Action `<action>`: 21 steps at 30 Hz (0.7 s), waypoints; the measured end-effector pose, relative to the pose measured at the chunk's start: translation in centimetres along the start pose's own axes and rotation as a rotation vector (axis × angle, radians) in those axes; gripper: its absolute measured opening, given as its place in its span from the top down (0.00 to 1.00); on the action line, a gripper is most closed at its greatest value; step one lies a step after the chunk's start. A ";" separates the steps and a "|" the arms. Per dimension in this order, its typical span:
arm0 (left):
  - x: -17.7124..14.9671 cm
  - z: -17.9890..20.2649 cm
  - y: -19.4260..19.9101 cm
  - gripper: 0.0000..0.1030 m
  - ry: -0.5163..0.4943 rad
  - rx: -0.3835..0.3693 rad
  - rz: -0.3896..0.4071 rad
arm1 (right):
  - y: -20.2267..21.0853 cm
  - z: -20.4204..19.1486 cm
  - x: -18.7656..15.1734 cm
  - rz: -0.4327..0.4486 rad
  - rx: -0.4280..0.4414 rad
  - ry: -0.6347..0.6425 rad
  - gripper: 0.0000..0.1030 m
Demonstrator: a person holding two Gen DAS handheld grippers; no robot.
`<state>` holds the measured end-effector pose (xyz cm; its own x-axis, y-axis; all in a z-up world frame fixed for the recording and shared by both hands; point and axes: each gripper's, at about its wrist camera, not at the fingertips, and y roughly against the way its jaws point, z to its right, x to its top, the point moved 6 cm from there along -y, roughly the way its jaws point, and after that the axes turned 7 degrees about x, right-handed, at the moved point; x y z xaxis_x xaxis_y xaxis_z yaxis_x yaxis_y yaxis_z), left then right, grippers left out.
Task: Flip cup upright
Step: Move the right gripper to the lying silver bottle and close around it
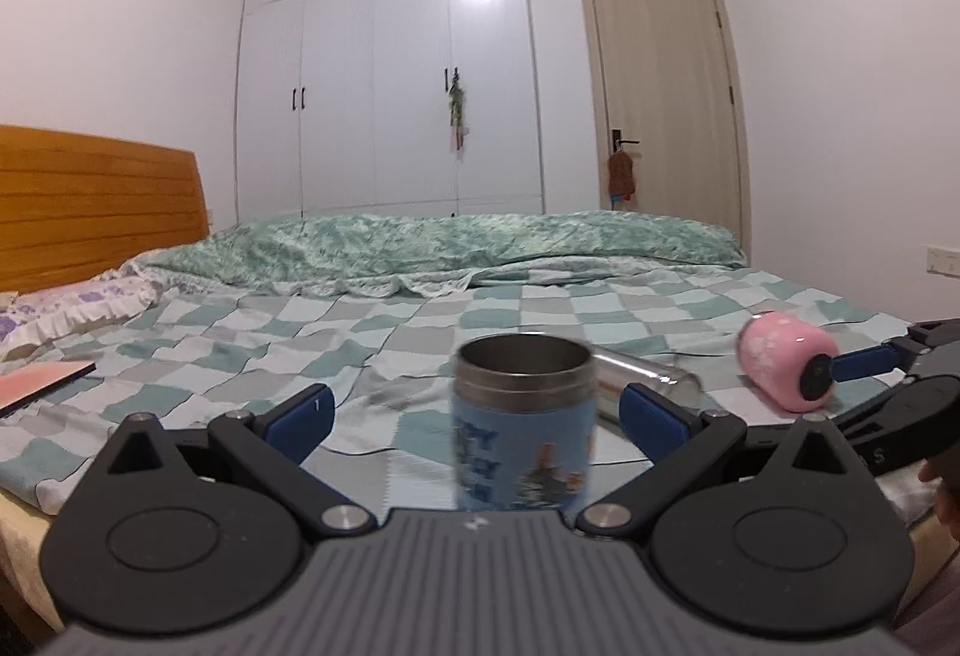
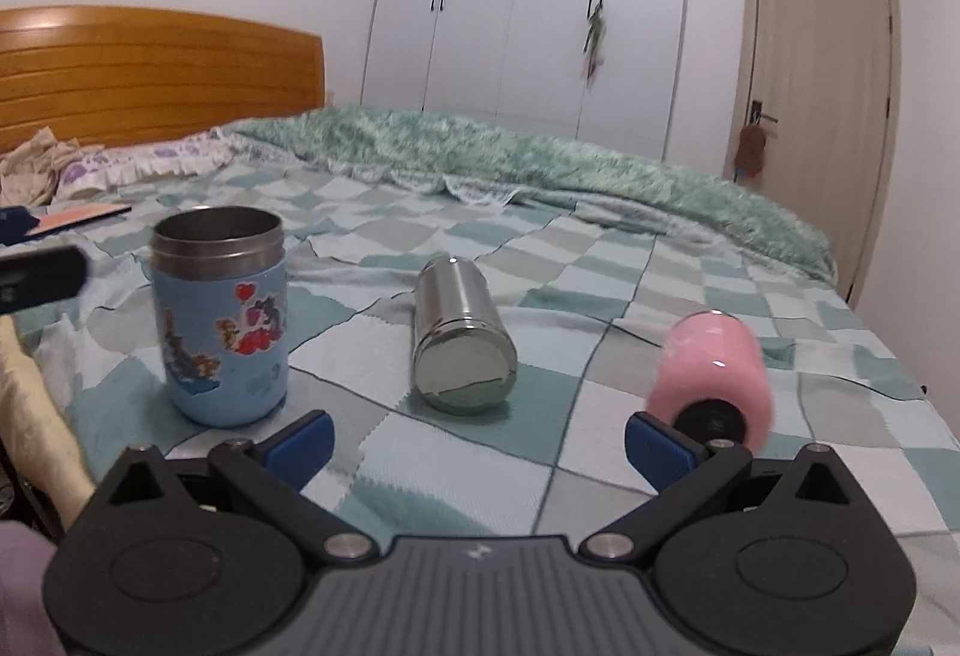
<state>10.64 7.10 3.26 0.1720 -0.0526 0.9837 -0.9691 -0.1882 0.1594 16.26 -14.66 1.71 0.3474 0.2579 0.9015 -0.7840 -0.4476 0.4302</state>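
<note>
A blue cartoon-print cup (image 1: pixel 523 431) with a steel rim stands upright on the checked bed, mouth up, between the fingers of my open left gripper (image 1: pixel 474 416); I cannot tell if they touch it. It also shows at the left of the right wrist view (image 2: pixel 222 317). A steel cup (image 2: pixel 459 335) lies on its side behind it (image 1: pixel 651 377). A pink cup (image 2: pixel 714 371) lies on its side at the right (image 1: pixel 786 359). My right gripper (image 2: pixel 480 443) is open, its right finger (image 2: pixel 663 449) close to the pink cup's black base.
The bed (image 2: pixel 600 260) has a checked green sheet, a rumpled green quilt (image 1: pixel 450 242) at the back and a floral pillow (image 1: pixel 66 314) by the wooden headboard (image 1: pixel 90 212). A flat pink-covered object (image 1: pixel 36 383) lies at the left. The bed's edge runs below both grippers.
</note>
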 end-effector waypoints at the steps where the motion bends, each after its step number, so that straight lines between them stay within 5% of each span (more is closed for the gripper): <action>1: 0.0 -0.5 -0.3 0.00 0.001 0.003 -0.005 | -0.7 0.0 0.3 -0.010 0.001 0.004 0.00; 21: -0.8 -8.0 -6.6 0.00 0.034 0.013 -0.084 | -14.1 -0.1 4.1 -0.231 0.082 0.067 0.03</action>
<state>15.46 16.21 2.11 0.2465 -0.0028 0.9691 -0.9490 -0.2036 0.2408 28.71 -7.22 -0.66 0.4750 0.4166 0.7752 -0.6427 -0.4376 0.6289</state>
